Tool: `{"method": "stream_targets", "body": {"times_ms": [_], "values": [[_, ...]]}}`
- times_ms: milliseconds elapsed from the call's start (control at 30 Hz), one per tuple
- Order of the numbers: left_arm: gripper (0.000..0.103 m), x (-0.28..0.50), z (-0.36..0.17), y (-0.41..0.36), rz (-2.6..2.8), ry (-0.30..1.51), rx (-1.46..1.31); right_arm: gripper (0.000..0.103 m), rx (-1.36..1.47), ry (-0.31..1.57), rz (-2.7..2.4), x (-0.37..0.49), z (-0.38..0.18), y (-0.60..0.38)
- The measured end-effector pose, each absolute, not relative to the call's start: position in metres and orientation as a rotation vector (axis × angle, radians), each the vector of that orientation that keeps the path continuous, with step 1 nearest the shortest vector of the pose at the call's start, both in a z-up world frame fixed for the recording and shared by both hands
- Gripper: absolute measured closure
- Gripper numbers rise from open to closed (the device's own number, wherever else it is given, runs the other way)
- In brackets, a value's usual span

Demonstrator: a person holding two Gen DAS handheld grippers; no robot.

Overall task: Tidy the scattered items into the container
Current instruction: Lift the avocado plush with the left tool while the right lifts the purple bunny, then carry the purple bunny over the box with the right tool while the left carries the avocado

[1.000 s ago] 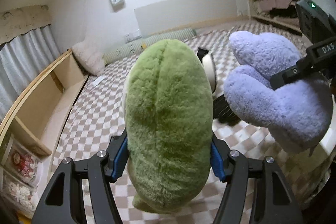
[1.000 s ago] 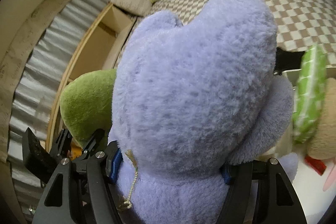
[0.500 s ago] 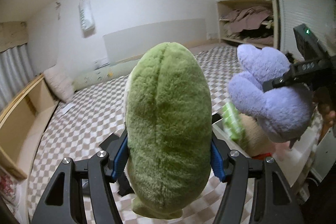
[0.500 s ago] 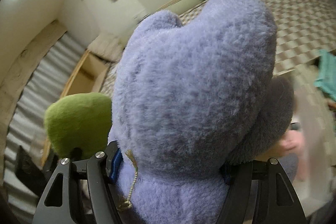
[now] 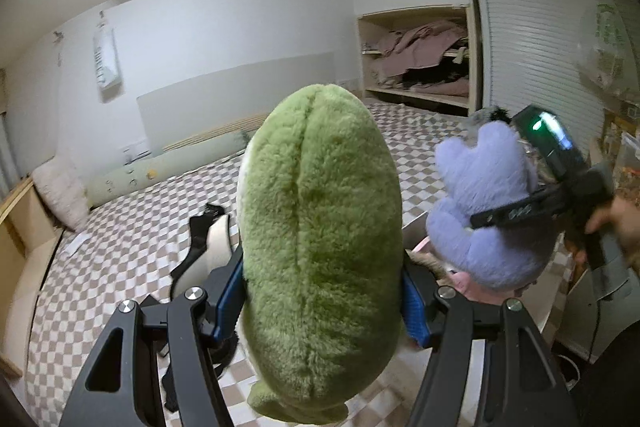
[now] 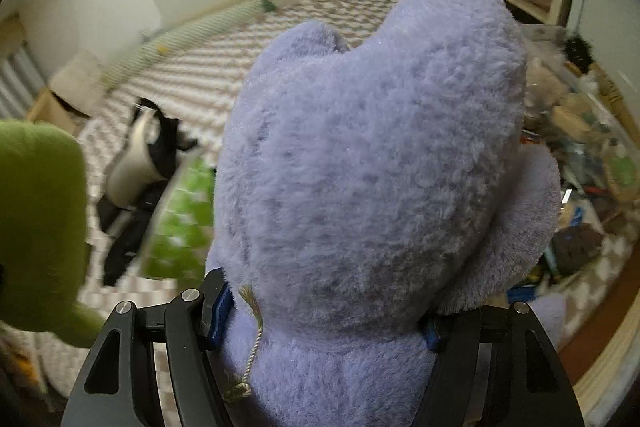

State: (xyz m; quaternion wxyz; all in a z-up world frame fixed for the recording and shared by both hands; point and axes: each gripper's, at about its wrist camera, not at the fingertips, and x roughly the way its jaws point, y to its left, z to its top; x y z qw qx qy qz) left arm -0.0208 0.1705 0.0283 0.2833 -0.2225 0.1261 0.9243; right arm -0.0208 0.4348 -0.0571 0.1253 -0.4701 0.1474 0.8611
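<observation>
My left gripper [image 5: 322,297] is shut on a green plush toy [image 5: 320,235] that fills the middle of the left wrist view, held up in the air. My right gripper [image 6: 324,315] is shut on a lilac plush toy [image 6: 372,163] that fills the right wrist view. The lilac toy [image 5: 484,211] and the right gripper also show at the right of the left wrist view, above the white container [image 5: 416,231], whose rim barely shows. The green toy [image 6: 40,219] sits at the left edge of the right wrist view.
A checkered mat [image 5: 132,227] covers the floor. A black-and-white item [image 5: 208,247] lies on it behind the green toy. A long green bolster [image 5: 168,171] and a pillow [image 5: 60,195] lie by the far wall. Open shelves [image 5: 416,67] hold clothes. Clutter [image 6: 580,155] fills the right.
Both grippers have swung to the right with their toys still held. The view now takes in the closet and shutter door, and the lilac toy sits farther right and smaller.
</observation>
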Motion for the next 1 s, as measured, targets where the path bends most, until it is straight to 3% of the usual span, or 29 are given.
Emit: {"method": "stream_targets", "body": {"times_ms": [167,367,533,767,1000], "values": [[0.037,-0.020,0.033,0.193,2.430,0.313,-0.574,0.032,-1.429,0.309,2.456,-0.030,-0.072,0.442],[0.037,-0.016,0.030,0.218,2.381,0.317,-0.570,0.032,-1.589,-0.029,2.355,-0.047,-0.108,0.419],[0.037,-0.016,0.027,0.234,2.341,0.291,-0.580,0.028,-1.605,-0.045,2.327,-0.064,-0.125,0.427],[0.037,-0.014,0.025,0.245,2.295,0.250,-0.592,0.008,-1.536,0.051,2.339,-0.055,-0.116,0.439],[0.037,-0.010,0.016,0.250,2.255,0.228,-0.636,0.007,-1.453,0.117,2.362,-0.032,-0.089,0.450]]}}
